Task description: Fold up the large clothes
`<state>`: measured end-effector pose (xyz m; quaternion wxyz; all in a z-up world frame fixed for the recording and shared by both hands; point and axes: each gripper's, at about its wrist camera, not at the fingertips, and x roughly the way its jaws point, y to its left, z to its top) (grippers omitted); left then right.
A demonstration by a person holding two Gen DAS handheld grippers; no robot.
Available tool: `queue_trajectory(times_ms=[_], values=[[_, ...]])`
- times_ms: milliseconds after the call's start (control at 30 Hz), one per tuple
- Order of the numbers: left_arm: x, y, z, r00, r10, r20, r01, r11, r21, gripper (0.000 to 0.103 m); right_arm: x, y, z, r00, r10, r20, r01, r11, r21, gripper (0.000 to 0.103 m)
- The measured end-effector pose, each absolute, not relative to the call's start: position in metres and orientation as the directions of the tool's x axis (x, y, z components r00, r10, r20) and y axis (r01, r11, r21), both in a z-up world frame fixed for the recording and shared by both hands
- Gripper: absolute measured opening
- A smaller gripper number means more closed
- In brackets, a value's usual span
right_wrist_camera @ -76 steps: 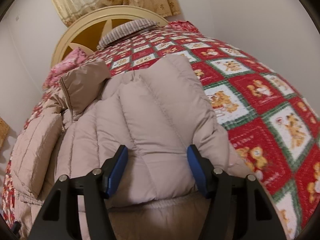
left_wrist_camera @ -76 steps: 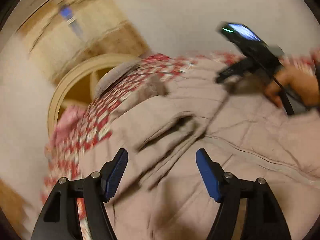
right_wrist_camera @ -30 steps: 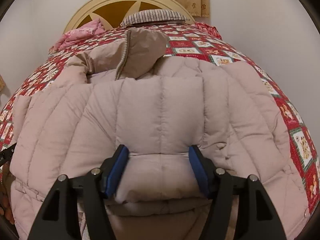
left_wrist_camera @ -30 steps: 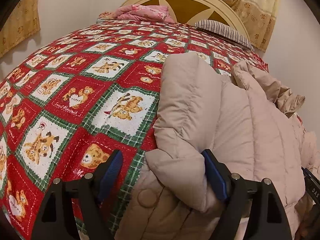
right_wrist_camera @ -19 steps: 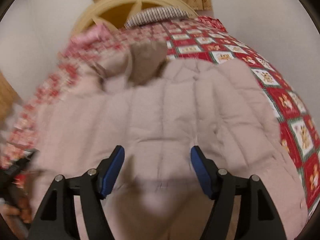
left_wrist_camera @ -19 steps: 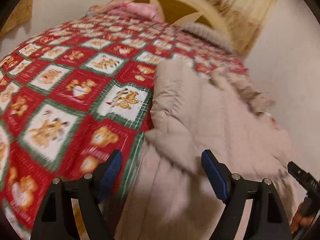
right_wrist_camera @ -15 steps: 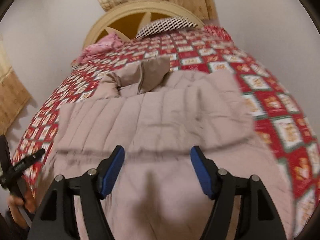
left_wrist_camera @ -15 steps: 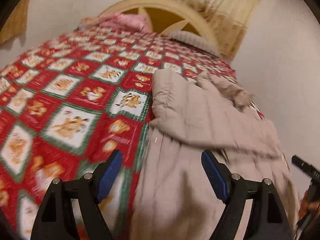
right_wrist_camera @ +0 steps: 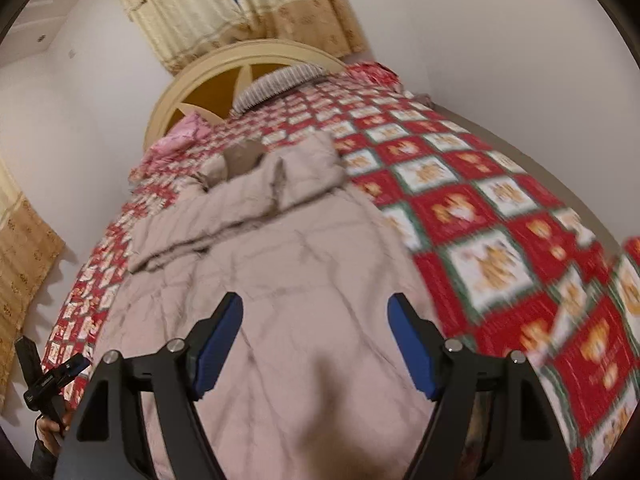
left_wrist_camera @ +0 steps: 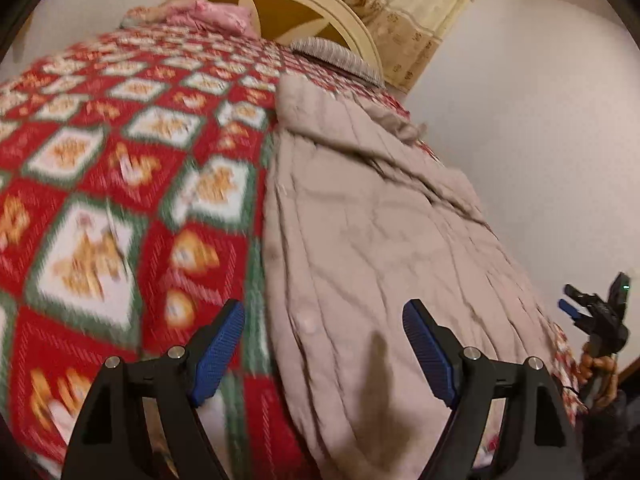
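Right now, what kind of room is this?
Most likely a bedroom. There is a bed with a rounded headboard, a red teddy-bear quilt and pillows, curtains behind it, and a puffy beige coat spread on top.

A large, puffy, quilted coat in pale beige is lying spread out lengthwise on a bed, stretching away ahead of both sets of jaws toward the headboard. Its near end is sitting below and between the right jaws, not gripped. Seen past the left jaws, the coat is lying ahead and toward the right-hand jaw. Its sleeves are lying folded across the body near the far end, where the hood is bunching up.
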<state>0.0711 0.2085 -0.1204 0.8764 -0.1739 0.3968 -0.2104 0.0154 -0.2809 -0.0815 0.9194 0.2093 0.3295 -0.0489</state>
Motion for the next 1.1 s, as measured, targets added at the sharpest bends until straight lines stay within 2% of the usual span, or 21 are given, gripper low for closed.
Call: queue_trajectory(times_ms=[167,467,700,767,833,933,1100], values=[[0.049,0.207,-0.133,0.579,-0.534,-0.616,0.227,0.831,-0.507,0.082,-0.016,-0.303,-0.102,0.740,-0.006,-0.672,0.318,0.884,0.343,0.077],[0.032,0.201,-0.138,0.538,-0.658,-0.527,0.245,0.720,-0.649,0.082,-0.037,-0.316,-0.135,0.739,0.042,-0.672,0.350,0.829,0.437,0.077],[0.027,0.205,-0.139,0.534,-0.674,-0.510,0.234,0.698,-0.677,0.082,-0.035,-0.303,-0.145,0.716,0.051,-0.696,0.316,0.865,0.389,0.079],[0.030,0.209,-0.130,0.563,-0.627,-0.538,0.235,0.746,-0.623,0.082,-0.036,-0.301,-0.143,0.711,0.028,-0.703,0.324,0.874,0.363,0.079],[0.028,0.221,-0.103,0.657,-0.548,-0.517,0.249,0.805,-0.538,0.082,-0.040,-0.300,-0.131,0.720,-0.045,-0.692,0.355,0.882,0.312,0.079],[0.036,0.242,-0.062,0.732,-0.492,-0.472,0.247,0.836,-0.490,0.082,-0.052,-0.304,-0.087,0.791,-0.108,-0.602,0.345,0.891,0.294,0.079],[0.081,0.239,-0.007,0.753,-0.485,-0.445,0.282,0.849,-0.447,0.082,-0.030,-0.303,0.001,0.885,-0.013,-0.466,0.188,0.924,0.332,0.079]])
